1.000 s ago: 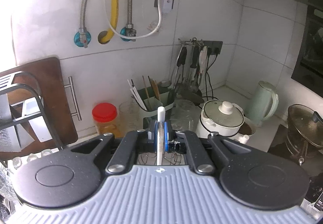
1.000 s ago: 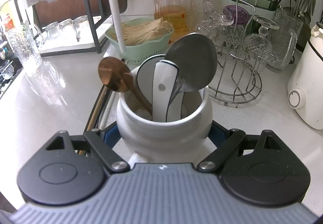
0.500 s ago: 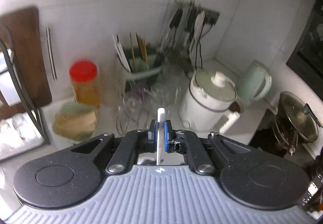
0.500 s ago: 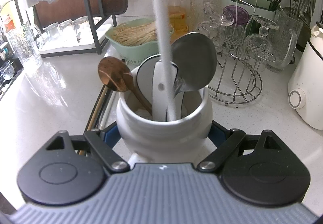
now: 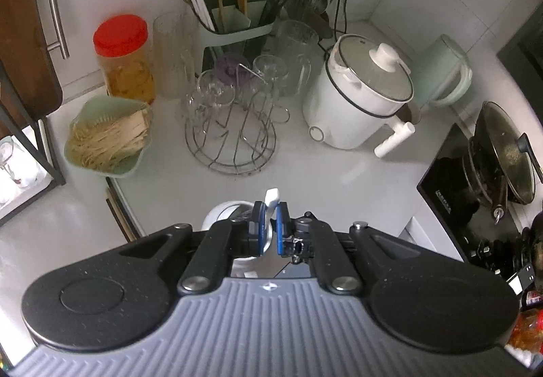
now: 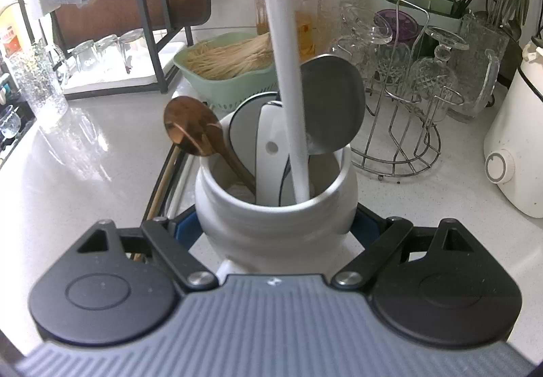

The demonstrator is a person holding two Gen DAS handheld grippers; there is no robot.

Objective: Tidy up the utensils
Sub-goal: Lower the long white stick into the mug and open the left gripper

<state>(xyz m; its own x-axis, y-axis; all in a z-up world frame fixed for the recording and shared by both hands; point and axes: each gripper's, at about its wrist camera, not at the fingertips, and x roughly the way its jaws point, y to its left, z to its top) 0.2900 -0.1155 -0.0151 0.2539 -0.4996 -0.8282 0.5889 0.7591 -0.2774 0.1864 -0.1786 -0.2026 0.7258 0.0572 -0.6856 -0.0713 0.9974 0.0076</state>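
Observation:
My right gripper is shut on a white ceramic jar that stands on the counter, one pad on each side of its belly. The jar holds a copper spoon, a steel spoon and white black-rimmed spoons. A long white utensil handle comes down from above, and its lower end is inside the jar. My left gripper is shut on the top of that white utensil, directly above the jar.
Behind the jar are a green basket of thin sticks, a wire rack of glasses, a red-lidded jar and a green utensil caddy. A white cooker and a stove with a pan stand right. Chopsticks lie left.
The left gripper has sunk and tipped downward with the white utensil. The utensil's shaft has moved right and its lower end has gone into the jar. The right gripper has kept still.

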